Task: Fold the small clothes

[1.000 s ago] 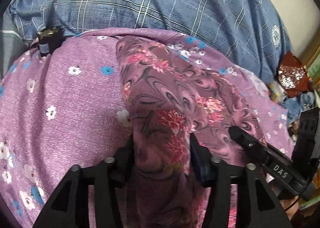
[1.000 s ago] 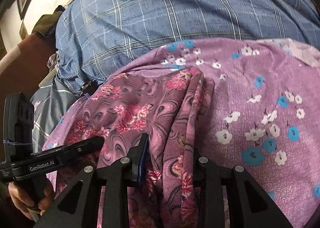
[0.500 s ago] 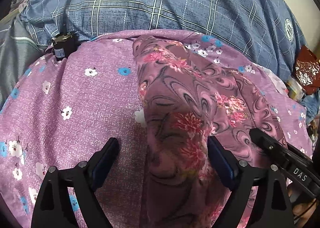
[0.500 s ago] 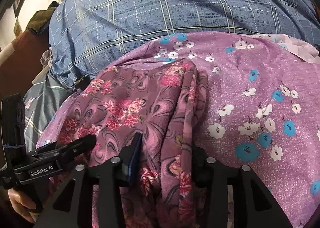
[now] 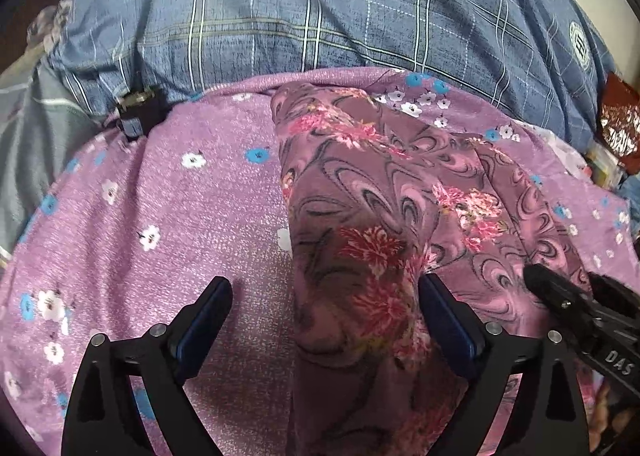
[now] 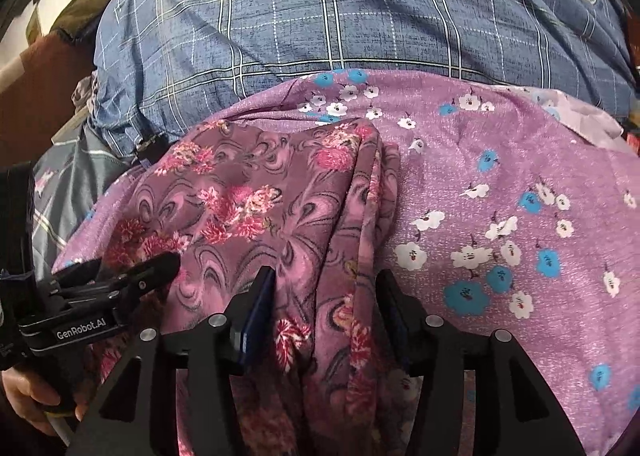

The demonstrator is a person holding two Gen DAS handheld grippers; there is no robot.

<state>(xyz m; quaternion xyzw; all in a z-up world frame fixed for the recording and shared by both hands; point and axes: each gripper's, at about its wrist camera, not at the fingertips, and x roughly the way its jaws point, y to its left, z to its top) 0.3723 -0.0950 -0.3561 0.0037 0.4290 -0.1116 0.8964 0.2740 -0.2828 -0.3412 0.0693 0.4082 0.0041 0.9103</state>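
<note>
A small mauve garment with swirls and pink flowers (image 5: pixel 384 215) lies bunched on a purple sheet with white and blue flowers (image 5: pixel 160 223). My left gripper (image 5: pixel 326 308) is open, its jaws spread wide around the garment's left edge without gripping it. In the right wrist view the garment (image 6: pixel 280 207) shows again, and my right gripper (image 6: pixel 326 296) is shut on its folded right edge. The right gripper's tip (image 5: pixel 560 296) shows at the right of the left view, and the left gripper's tip (image 6: pixel 132 276) at the left of the right view.
A blue plaid cushion (image 5: pixel 320 7) rises behind the purple sheet. A small dark object (image 5: pixel 138 111) sits at the sheet's far left edge. Grey fabric (image 5: pixel 28 127) lies at the left, and cluttered packets (image 5: pixel 616 131) at the far right.
My left gripper has opened and let go of the garment's left edge, and its jaws spread wider. The right gripper stays shut on the right edge, with its jaws slightly wider apart.
</note>
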